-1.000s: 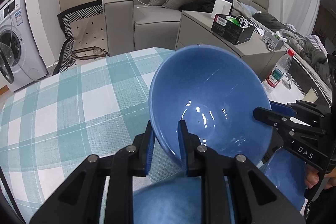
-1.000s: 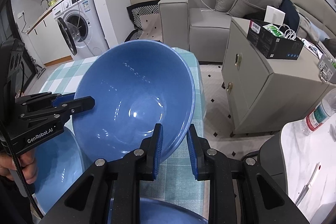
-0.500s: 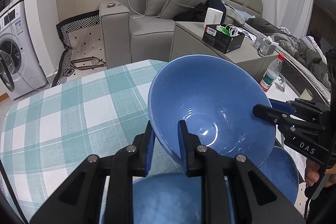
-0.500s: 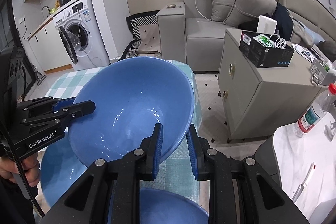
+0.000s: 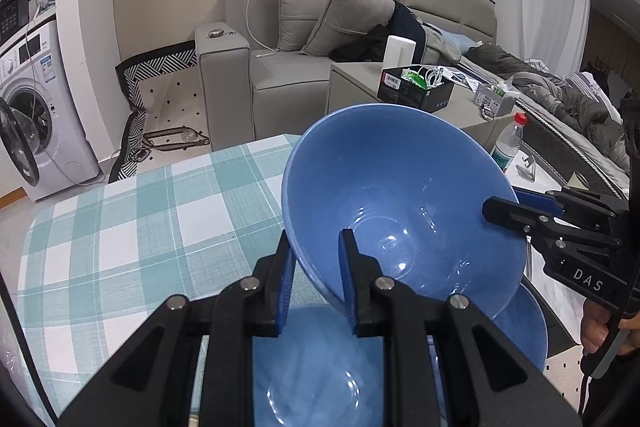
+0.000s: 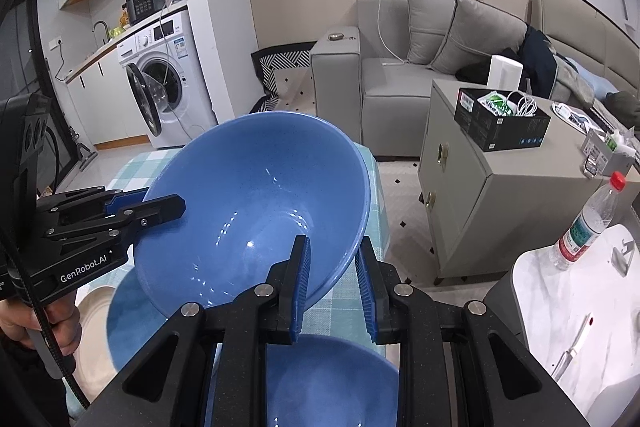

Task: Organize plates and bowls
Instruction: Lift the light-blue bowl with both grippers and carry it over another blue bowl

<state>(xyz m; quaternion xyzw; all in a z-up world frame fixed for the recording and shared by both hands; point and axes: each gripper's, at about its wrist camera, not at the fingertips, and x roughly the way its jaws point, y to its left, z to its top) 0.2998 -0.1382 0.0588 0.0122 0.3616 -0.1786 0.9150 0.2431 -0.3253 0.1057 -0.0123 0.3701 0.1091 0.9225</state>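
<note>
Large blue bowl (image 5: 400, 195): held tilted in the air above the checked tablecloth (image 5: 132, 227), mouth toward both cameras, gripped at two spots on its rim.
Left gripper (image 5: 316, 267): clamped on the bowl's rim at about 7 o'clock in its own view, one pad inside the wall, one outside.
Right gripper (image 6: 332, 279): clenched on the rim at about 5 o'clock in its own view, likewise one pad inside and one outside.
Second blue bowl (image 5: 320, 371): upright below the left gripper's fingers, at 6 o'clock from the raised bowl.
Third blue dish (image 5: 524, 327): peeked out beneath the raised bowl at 4 o'clock, partly hidden.
Cream plate (image 6: 94, 319): beside the blue dishes at 8 o'clock in the right view, only partly seen.
Water bottle (image 6: 588, 223): upright on a white surface, at 3 o'clock, well apart from the bowls.
Grey sofa (image 5: 288, 75): at 12 o'clock, beyond the table.
Washing machine (image 6: 160, 83): at 10 o'clock in the right view, door open.
</note>
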